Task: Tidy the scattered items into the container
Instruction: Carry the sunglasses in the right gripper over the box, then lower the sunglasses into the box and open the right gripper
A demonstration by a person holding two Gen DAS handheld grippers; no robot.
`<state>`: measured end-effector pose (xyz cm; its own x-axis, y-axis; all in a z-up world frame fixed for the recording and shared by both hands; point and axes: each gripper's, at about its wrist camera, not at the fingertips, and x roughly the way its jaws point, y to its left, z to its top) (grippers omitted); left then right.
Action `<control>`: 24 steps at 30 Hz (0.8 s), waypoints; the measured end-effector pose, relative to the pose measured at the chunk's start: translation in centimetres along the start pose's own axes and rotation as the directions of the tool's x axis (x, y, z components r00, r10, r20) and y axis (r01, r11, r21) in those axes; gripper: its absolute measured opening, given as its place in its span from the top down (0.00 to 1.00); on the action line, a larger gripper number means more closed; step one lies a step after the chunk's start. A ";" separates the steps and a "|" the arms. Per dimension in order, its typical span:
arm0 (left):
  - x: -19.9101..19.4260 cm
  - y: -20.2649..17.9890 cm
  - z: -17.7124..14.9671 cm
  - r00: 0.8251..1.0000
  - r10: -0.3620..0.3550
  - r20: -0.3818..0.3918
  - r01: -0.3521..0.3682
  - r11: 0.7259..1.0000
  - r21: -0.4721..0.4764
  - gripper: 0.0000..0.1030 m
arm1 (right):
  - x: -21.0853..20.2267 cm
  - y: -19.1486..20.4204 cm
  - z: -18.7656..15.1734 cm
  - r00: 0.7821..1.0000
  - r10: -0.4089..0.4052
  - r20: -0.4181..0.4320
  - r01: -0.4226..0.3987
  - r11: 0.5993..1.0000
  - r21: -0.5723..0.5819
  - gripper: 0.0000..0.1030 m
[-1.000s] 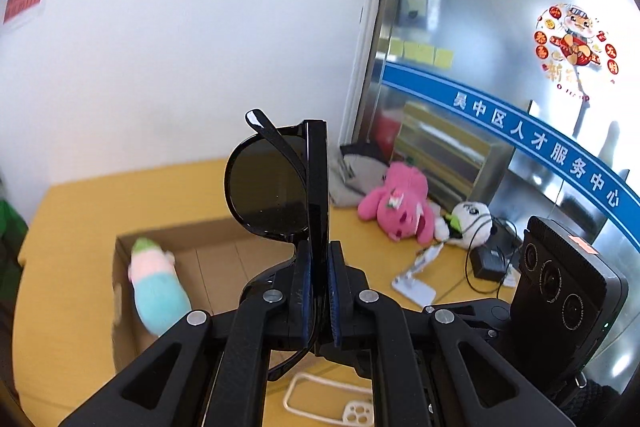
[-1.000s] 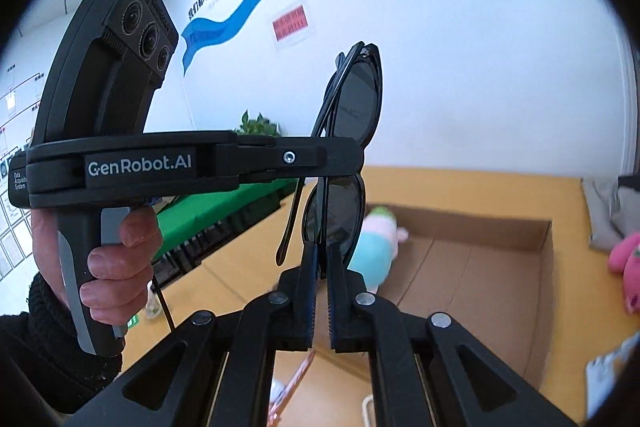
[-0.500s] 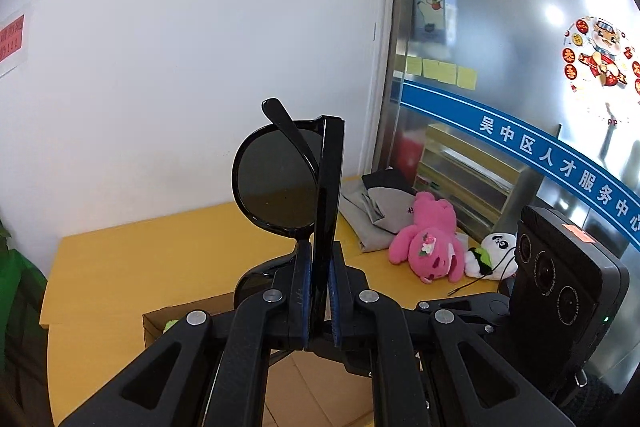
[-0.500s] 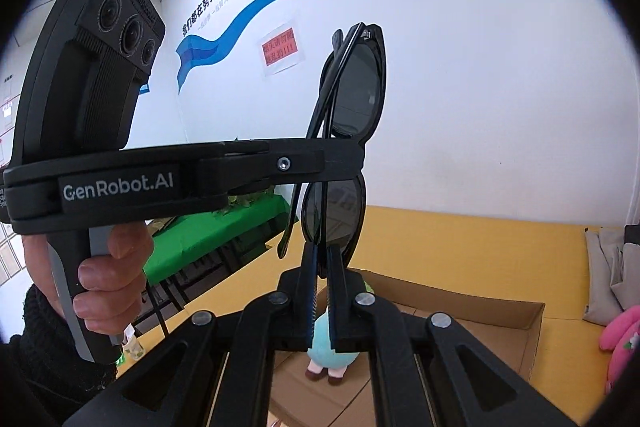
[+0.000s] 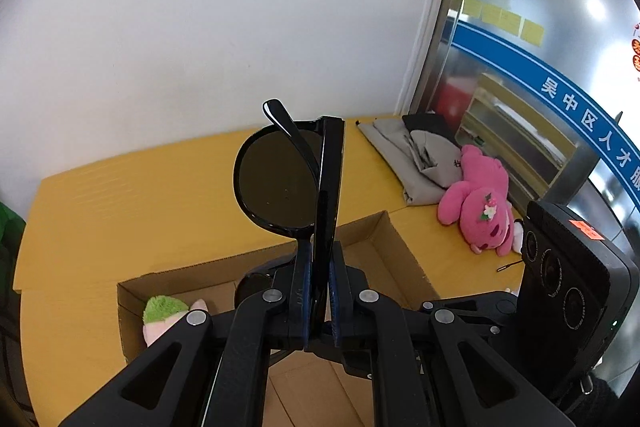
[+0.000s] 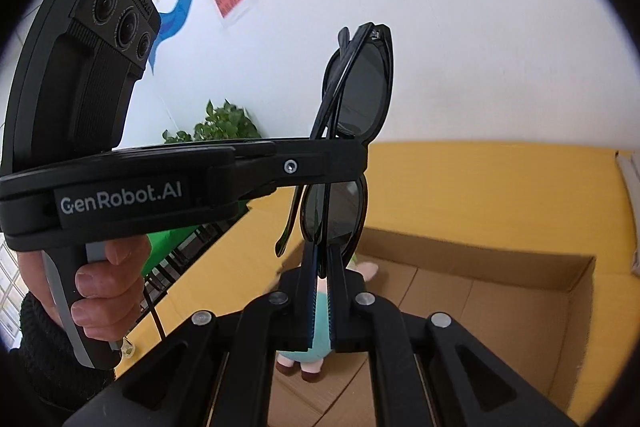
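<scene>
A pair of black sunglasses [image 5: 276, 183], folded, stands upright in the air over the open cardboard box [image 5: 192, 277]. My left gripper [image 5: 318, 255] is shut on the frame near its middle. In the right wrist view my right gripper [image 6: 324, 259] is shut on the lower lens rim of the sunglasses [image 6: 360, 91], and the left gripper [image 6: 344, 163] crosses from the left, held by a person's hand [image 6: 108, 291]. A pastel plush toy [image 6: 316, 315] with a green top [image 5: 164, 309] lies inside the box [image 6: 480, 259].
A pink plush bear [image 5: 480, 203] and folded grey cloth [image 5: 420, 159] lie on the yellow table [image 5: 140, 195] right of the box. A white wall stands behind the table. A potted plant [image 6: 220, 123] and a green surface [image 6: 168, 243] are off to the left.
Both grippers have carried the sunglasses across and downward, so the box now lies closer beneath them. The grips on the sunglasses are unchanged.
</scene>
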<state>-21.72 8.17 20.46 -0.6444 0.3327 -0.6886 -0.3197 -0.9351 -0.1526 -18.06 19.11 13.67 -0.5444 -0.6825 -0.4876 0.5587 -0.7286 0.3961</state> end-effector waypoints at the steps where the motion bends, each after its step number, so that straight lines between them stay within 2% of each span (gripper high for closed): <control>1: 0.9 0.4 -0.4 1.000 -0.005 -0.018 0.005 1.000 -0.012 0.93 | 0.8 -0.6 -0.6 1.000 0.000 -0.019 0.000 1.000 0.013 0.97; 6: 5.5 2.1 -2.4 0.994 -0.007 -0.111 0.000 0.998 -0.067 0.93 | 4.2 -2.5 -2.6 0.995 -0.001 -0.098 0.008 0.998 0.070 0.97; 12: 9.7 3.3 -4.1 0.979 -0.031 -0.201 0.012 0.995 -0.095 0.93 | 6.2 -4.4 -5.4 0.989 0.032 -0.145 -0.009 0.988 0.154 0.97; 18: 13.2 4.3 -5.2 0.960 -0.045 -0.277 0.010 0.992 -0.128 0.93 | 8.0 -5.9 -6.1 0.980 0.049 -0.193 -0.007 0.977 0.213 0.96; 24: 16.7 6.2 -6.5 0.939 -0.070 -0.336 0.005 0.982 -0.191 0.93 | 9.0 -9.6 -7.2 0.963 0.085 -0.255 -0.005 0.955 0.297 0.96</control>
<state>-29.92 7.13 3.40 -0.3496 0.3369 -0.8743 -0.1838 -0.9397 -0.2886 -23.83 20.37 -0.12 -0.3175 -0.7047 -0.6345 0.3506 -0.7090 0.6119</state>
